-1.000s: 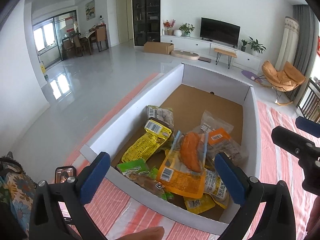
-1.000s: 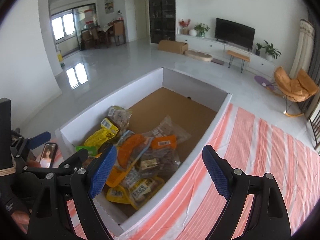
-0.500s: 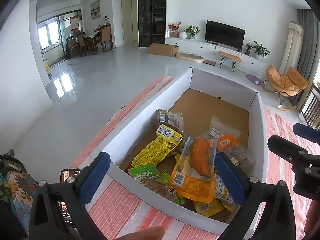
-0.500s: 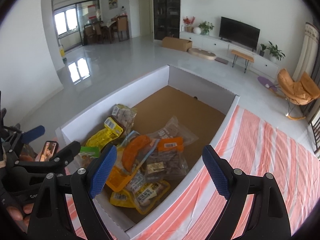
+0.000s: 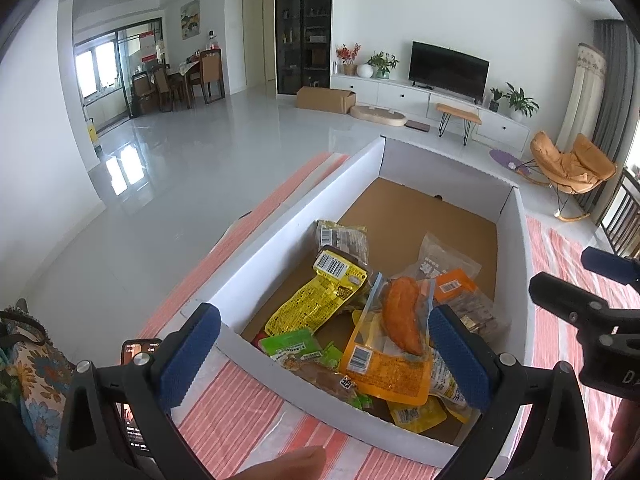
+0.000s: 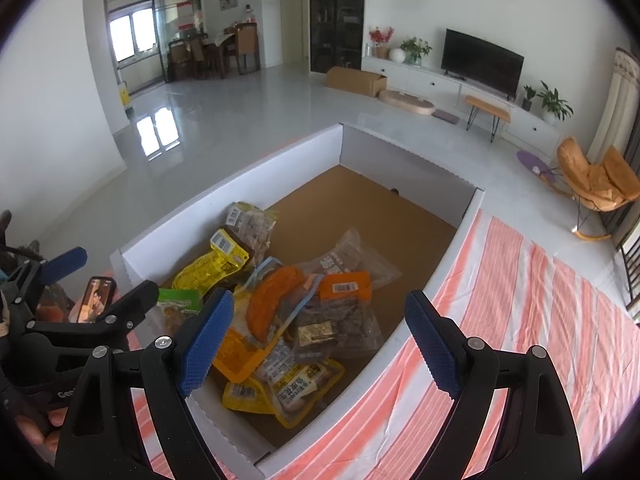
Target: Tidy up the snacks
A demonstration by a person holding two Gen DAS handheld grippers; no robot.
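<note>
Where snack packets (image 5: 360,332) fill white box (image 5: 280,236)

A white-walled cardboard box (image 5: 280,236) with a brown floor lies open on the striped cloth. Snack packets are heaped at its near end; the far half of the floor is bare. Topmost: an orange-and-clear pouch (image 5: 390,354) showing an orange sausage-shaped piece, lying flat. At its 10 o'clock, a yellow packet (image 5: 320,300) with a barcode, tilted. At 8 o'clock, a green packet (image 5: 294,346). At 2 o'clock, a clear bag with an orange label (image 6: 340,304).
</note>
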